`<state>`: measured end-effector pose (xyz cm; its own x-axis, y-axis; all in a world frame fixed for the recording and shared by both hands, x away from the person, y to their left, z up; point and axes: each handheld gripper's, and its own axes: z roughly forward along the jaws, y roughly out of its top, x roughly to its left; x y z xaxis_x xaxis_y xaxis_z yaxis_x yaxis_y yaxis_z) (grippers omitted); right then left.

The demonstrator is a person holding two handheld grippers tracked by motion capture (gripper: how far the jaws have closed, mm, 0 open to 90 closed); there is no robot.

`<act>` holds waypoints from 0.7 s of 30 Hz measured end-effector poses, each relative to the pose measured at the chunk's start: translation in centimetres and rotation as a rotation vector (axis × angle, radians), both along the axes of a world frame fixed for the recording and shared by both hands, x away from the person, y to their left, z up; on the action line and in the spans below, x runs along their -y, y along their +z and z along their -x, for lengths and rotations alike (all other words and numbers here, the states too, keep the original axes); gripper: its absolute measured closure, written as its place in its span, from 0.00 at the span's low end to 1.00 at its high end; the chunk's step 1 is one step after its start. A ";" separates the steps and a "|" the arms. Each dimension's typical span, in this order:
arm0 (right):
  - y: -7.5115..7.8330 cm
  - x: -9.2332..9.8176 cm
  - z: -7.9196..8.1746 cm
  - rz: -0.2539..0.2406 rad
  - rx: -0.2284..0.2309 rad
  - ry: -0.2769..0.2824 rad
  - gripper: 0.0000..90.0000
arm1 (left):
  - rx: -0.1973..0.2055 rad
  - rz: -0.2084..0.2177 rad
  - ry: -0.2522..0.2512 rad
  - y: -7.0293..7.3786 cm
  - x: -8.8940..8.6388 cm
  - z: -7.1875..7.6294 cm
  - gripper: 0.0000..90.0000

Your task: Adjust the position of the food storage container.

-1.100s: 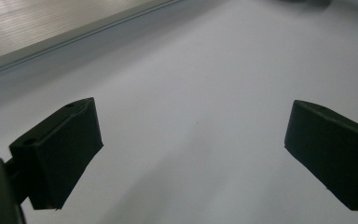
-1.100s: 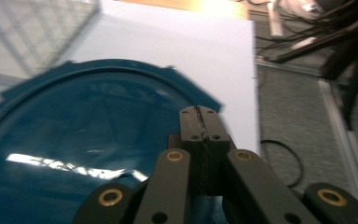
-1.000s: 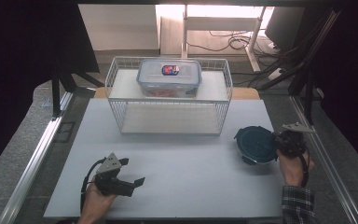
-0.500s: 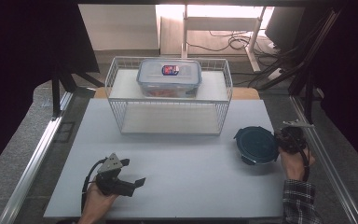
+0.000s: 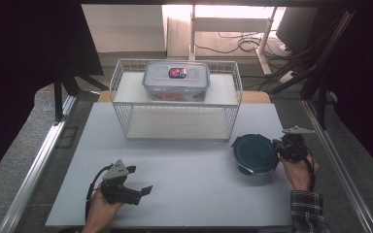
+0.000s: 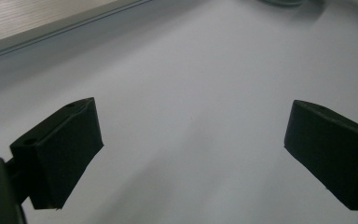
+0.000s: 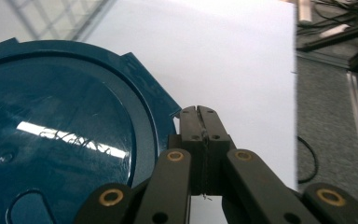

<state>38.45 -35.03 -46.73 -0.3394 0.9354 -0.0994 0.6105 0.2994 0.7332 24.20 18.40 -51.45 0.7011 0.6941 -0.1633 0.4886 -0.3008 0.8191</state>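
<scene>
A round container with a dark blue lid [image 5: 255,154] stands on the white table at the right. My right gripper [image 5: 278,145] is at its right rim. In the right gripper view the jaws are pressed together, nothing visible between them, and the tips [image 7: 198,111] lie beside a corner tab of the lid [image 7: 60,135]. My left gripper [image 5: 141,180] rests low at the front left with its jaws wide apart. In the left gripper view only bare white table lies between the two pads [image 6: 70,144].
A white wire rack [image 5: 175,114] stands at the back of the table, with a clear rectangular box with a blue lid [image 5: 176,80] on its top shelf. Metal rails run along both table sides. Cables lie on the floor behind.
The right hand has edged slightly left toward the round container. The left hand has not moved.
</scene>
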 end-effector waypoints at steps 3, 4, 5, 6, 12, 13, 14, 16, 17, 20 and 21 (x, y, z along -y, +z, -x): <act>-0.1 -0.8 0.3 -0.003 -0.004 0.029 0.99 | 0.000 0.000 -0.003 0.0 0.0 0.0 0.04; -0.1 -1.2 0.4 -0.005 -0.006 0.039 0.99 | 0.000 0.000 -0.003 0.0 0.0 0.0 0.04; -0.1 -1.4 0.5 -0.008 -0.008 0.044 0.99 | -0.001 0.002 -0.004 0.0 0.0 0.0 0.04; -0.1 -1.8 0.5 -0.009 -0.010 0.059 0.99 | -0.002 0.002 -0.005 0.0 0.1 0.0 0.04; -0.2 -3.8 1.0 -0.008 -0.018 0.116 0.99 | -0.006 -0.001 -0.009 -0.1 0.1 0.0 0.04; -0.2 -4.2 1.1 -0.008 -0.021 0.124 0.99 | -0.007 -0.001 -0.009 -0.1 0.2 0.0 0.04; -0.2 -4.5 1.3 -0.009 -0.021 0.133 0.99 | -0.008 -0.001 -0.009 -0.1 0.1 0.0 0.04; -0.2 -5.2 1.6 -0.013 -0.024 0.148 0.99 | -0.009 0.000 -0.010 -0.1 0.2 0.0 0.04; -0.3 -5.5 1.9 -0.018 -0.028 0.156 0.99 | -0.009 -0.001 -0.011 -0.1 0.2 0.0 0.04; -0.3 -6.3 2.4 -0.034 -0.039 0.182 0.99 | -0.011 -0.002 -0.014 -0.2 0.2 0.0 0.04; -0.3 -6.6 2.6 -0.039 -0.043 0.188 0.99 | -0.012 -0.003 -0.015 -0.2 0.2 0.0 0.04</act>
